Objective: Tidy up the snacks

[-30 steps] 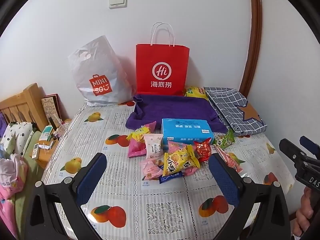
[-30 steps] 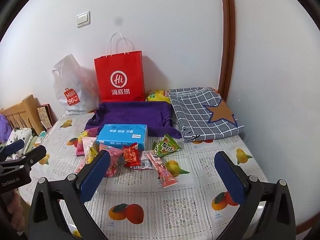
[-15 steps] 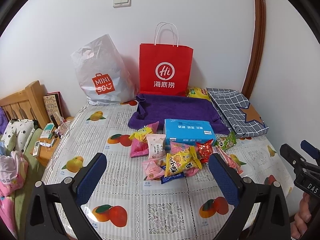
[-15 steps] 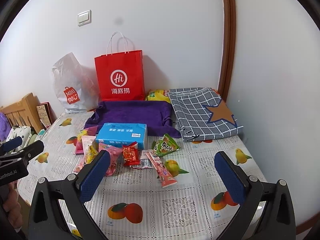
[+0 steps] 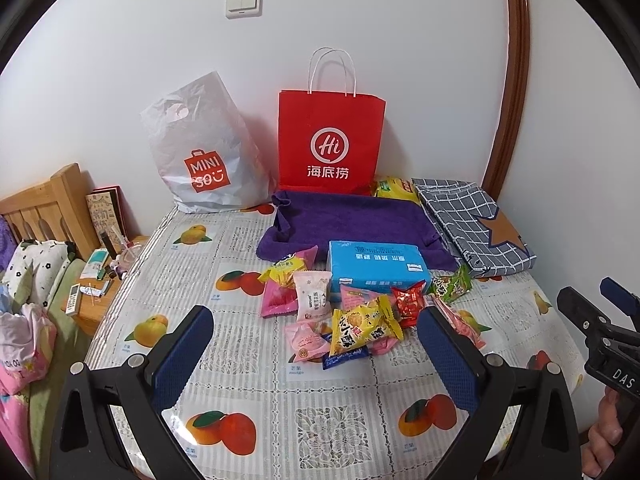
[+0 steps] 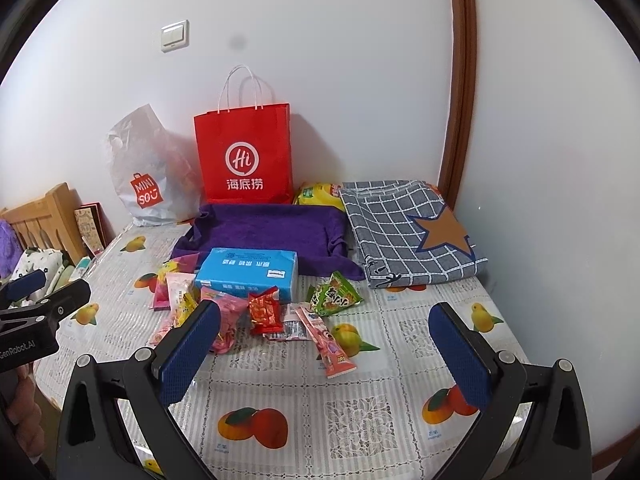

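Crinkled foil and plastic wrappers make up the snack pile [image 5: 348,312], a loose heap near the middle of the bench [image 5: 320,420], on a fruit-print cover. Nearest piece in the left wrist view is a yellow packet [image 5: 364,326] with dark lettering, lying over a pale pink round-printed packet [image 5: 306,340] and a blue strip wrapper [image 5: 345,357]. Left of these, a white-and-pink sachet [image 5: 313,295] overlaps a bright pink pouch [image 5: 276,300]; a yellow candy bag [image 5: 285,270] sits just beyond. A red foil packet [image 6: 264,310] stands crumpled at the pile's right; beside it a long pink stick pack [image 6: 326,340] angles toward the near edge, and a green packet [image 6: 335,300] lies farther right. A blue tissue box [image 5: 376,264] rests flat at the far side of the heap, touching it, its far edge on a purple towel [image 5: 352,220]. Behind, against the wall: red paper bag [image 5: 330,144], upright; white plastic bag [image 5: 200,152] to its left; grey checked cloth [image 6: 408,228] with a brown star folded at far right. Left claw [image 5: 314,356] is released, jaws spread wide, nothing between them, held above the near bench in front of the pile. Right claw [image 6: 326,348] likewise spread and empty, its left pad [image 6: 188,350] overlapping the pile's pink wrappers in view.
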`<control>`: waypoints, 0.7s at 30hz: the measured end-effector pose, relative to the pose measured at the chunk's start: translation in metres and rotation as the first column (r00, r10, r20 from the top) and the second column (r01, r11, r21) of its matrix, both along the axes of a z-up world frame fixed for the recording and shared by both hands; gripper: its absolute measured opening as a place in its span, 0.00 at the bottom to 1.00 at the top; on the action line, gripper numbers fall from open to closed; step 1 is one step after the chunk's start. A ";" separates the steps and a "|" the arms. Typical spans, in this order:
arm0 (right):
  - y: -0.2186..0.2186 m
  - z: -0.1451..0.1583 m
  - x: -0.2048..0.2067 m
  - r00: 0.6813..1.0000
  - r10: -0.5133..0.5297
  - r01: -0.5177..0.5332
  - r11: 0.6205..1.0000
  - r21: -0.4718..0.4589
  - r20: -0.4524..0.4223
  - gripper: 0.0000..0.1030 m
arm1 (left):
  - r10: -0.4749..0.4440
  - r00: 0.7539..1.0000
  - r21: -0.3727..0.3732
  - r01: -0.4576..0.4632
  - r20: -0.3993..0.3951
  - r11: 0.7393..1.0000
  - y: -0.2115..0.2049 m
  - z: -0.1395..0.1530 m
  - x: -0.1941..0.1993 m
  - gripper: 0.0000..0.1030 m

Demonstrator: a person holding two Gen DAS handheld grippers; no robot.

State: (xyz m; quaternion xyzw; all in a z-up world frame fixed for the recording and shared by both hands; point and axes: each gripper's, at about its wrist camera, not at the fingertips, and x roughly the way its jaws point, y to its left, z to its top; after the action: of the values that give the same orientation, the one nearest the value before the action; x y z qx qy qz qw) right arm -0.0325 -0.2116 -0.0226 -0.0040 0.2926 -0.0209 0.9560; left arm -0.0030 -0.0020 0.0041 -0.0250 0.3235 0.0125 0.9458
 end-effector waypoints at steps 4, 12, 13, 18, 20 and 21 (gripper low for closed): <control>0.001 0.002 -0.001 1.000 0.001 -0.001 1.000 -0.005 0.004 0.99 | -0.003 1.000 0.003 0.003 0.003 1.000 0.000 0.002 0.000 0.99; 0.002 0.004 -0.002 1.000 0.005 -0.005 1.000 -0.002 0.012 0.99 | -0.005 1.000 -0.003 0.005 0.005 1.000 0.001 0.003 -0.001 0.99; 0.002 0.004 -0.002 1.000 0.006 -0.006 1.000 -0.001 0.012 0.99 | -0.005 1.000 -0.003 0.005 0.005 1.000 0.001 0.003 -0.001 0.99; 0.003 0.004 -0.003 1.000 0.007 -0.007 1.000 0.000 0.014 0.99 | -0.005 1.000 -0.001 0.005 0.006 1.000 0.001 0.004 -0.001 0.99; 0.003 0.004 -0.003 1.000 0.005 -0.005 1.000 0.000 0.012 0.99 | -0.005 1.000 -0.001 0.005 0.007 1.000 0.001 0.004 -0.001 0.99; 0.003 0.004 -0.003 1.000 0.005 -0.005 1.000 0.000 0.011 0.99 | -0.004 1.000 -0.002 0.004 0.006 1.000 0.002 0.004 -0.001 0.99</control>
State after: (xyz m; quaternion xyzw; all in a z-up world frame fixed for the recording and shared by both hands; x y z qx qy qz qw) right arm -0.0352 -0.2085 -0.0187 -0.0047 0.2875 -0.0183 0.9576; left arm -0.0043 -0.0004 0.0078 -0.0253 0.3207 0.0102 0.9468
